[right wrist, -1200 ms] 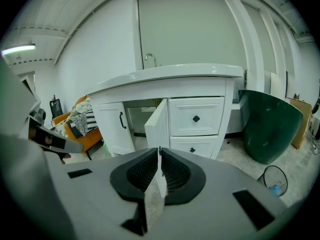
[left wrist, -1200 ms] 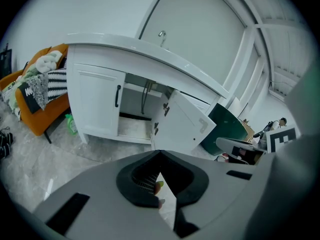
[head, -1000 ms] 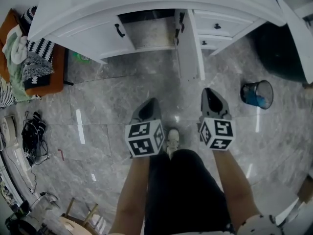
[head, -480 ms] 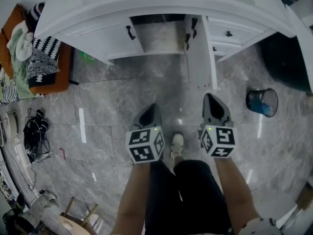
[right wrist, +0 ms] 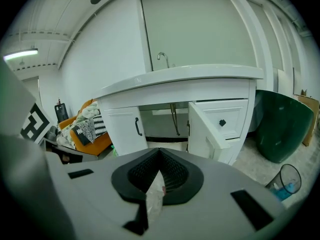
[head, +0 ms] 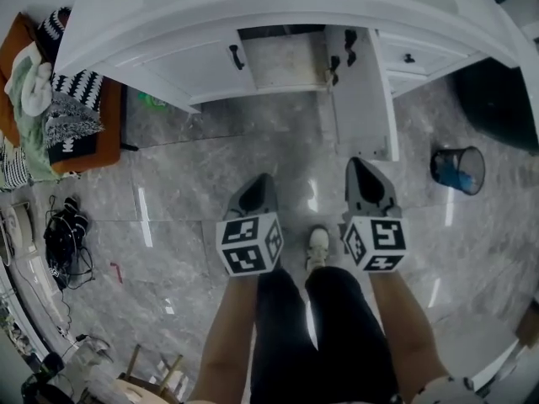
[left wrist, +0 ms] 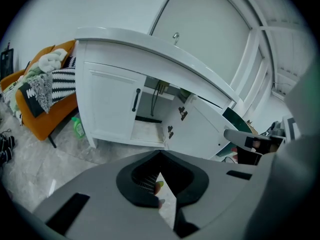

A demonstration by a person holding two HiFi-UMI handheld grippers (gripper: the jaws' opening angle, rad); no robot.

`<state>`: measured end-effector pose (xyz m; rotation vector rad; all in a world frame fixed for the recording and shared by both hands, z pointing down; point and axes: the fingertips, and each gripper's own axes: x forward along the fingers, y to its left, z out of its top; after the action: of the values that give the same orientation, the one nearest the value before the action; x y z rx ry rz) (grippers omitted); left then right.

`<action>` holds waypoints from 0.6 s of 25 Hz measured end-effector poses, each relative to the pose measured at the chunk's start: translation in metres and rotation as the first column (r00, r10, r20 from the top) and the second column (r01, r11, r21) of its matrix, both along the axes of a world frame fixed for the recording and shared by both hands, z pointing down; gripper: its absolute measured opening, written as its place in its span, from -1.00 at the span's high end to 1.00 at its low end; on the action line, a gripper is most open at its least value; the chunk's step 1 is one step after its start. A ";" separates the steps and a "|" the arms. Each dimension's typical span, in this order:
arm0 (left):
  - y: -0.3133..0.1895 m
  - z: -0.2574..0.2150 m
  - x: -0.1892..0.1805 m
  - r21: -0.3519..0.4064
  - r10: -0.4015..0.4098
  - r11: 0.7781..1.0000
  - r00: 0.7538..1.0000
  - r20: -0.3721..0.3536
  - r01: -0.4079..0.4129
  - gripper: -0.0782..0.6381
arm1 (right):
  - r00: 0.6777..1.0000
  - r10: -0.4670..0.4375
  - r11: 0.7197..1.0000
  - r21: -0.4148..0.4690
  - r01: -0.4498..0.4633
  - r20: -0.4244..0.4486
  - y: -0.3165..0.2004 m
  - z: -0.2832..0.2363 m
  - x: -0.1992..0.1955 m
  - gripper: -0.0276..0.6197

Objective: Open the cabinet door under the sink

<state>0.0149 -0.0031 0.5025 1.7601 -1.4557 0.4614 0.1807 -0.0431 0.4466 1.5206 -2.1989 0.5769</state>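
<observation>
The white sink cabinet (head: 168,53) stands at the top of the head view. Its right door (head: 364,99) is swung wide open towards me, and the compartment (head: 286,57) behind it shows pipes (right wrist: 173,116). The left door (head: 198,66) with its black handle (head: 237,56) is closed. My left gripper (head: 253,194) and right gripper (head: 364,175) hover over the floor, well short of the cabinet, both shut on nothing. The open door (left wrist: 200,129) lies ahead of the left gripper (left wrist: 160,154). Past the right gripper (right wrist: 160,151), the open door (right wrist: 206,131) is seen edge-on.
An orange seat (head: 80,137) piled with clothes stands left of the cabinet, a green bottle (head: 150,101) beside it. A waste bin (head: 459,171) and a large dark green object (head: 497,99) are at the right. Cables (head: 61,234) lie on the marble floor at left.
The cabinet has drifted right in the head view and my feet have shifted. Both grippers stay shut in about the same place, and the door stays open.
</observation>
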 end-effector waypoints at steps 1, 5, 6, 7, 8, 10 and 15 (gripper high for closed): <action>-0.002 0.000 -0.005 -0.001 0.007 1.000 1.000 0.001 -0.007 0.77 | 1.000 0.002 1.000 -0.003 -0.002 0.004 -0.001 0.000 -0.006 0.89; -0.013 -0.001 -0.024 0.002 0.026 1.000 1.000 0.001 -0.026 0.77 | 1.000 0.012 1.000 -0.008 -0.012 0.013 -0.006 0.001 -0.029 0.89; -0.016 -0.001 -0.028 0.004 0.030 1.000 1.000 0.001 -0.031 0.77 | 1.000 0.016 1.000 -0.008 -0.016 0.015 -0.007 0.002 -0.035 0.89; -0.019 -0.001 -0.033 0.006 0.035 0.999 0.999 0.000 -0.035 0.77 | 1.000 0.019 1.000 -0.008 -0.019 0.016 -0.009 0.002 -0.040 0.89; -0.022 -0.001 -0.037 0.007 0.040 0.999 0.999 -0.002 -0.040 0.77 | 1.000 0.022 1.000 -0.010 -0.022 0.018 -0.010 0.003 -0.046 0.89; -0.028 -0.002 -0.045 0.010 0.051 0.999 0.999 -0.005 -0.051 0.77 | 0.999 0.025 1.000 -0.012 -0.025 0.020 -0.013 0.004 -0.059 0.89; -0.040 -0.001 -0.065 0.014 0.071 0.997 0.997 -0.012 -0.071 0.77 | 1.000 0.004 1.000 -0.012 -0.004 0.025 -0.030 0.008 -0.093 0.89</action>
<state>-0.0502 -0.0426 0.5018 1.8266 -1.3938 0.4776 0.0877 -0.0733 0.4545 1.5199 -2.2069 0.6124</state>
